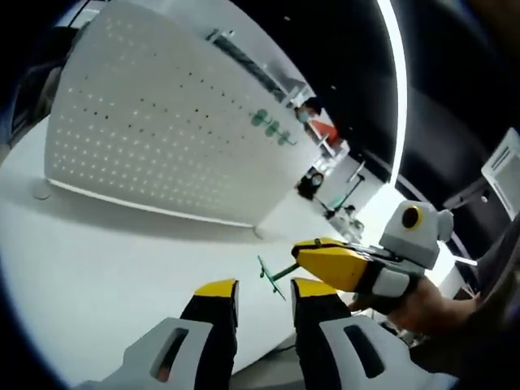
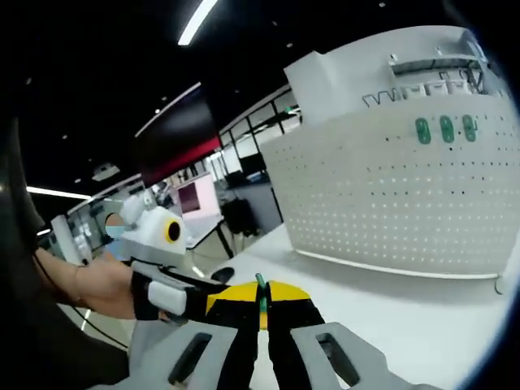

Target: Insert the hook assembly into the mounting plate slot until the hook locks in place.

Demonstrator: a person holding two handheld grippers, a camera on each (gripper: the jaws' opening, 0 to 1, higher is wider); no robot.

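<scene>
The hook assembly is a small green part: a thin rod ending in a flat crosspiece, seen in the lower centre of the left gripper view. It projects from the yellow tips of the right gripper, which enters that view from the right, held by a hand. In the right gripper view the same part appears as a narrow green sliver at lower centre, clamped between the right gripper jaws, which are closed on it.

The left gripper jaws, at the bottom of the left gripper view, stand apart with a clear gap and nothing between them. In the right gripper view the left gripper lies at lower left, just beside the right jaws.

The mounting plate is a white perforated panel standing on the white table. It occupies the upper left of the left gripper view and carries green hooks at its upper right. In the right gripper view the mounting plate sits at right, with three green oval hook bases near its top edge. The held part is well apart from the panel
</scene>
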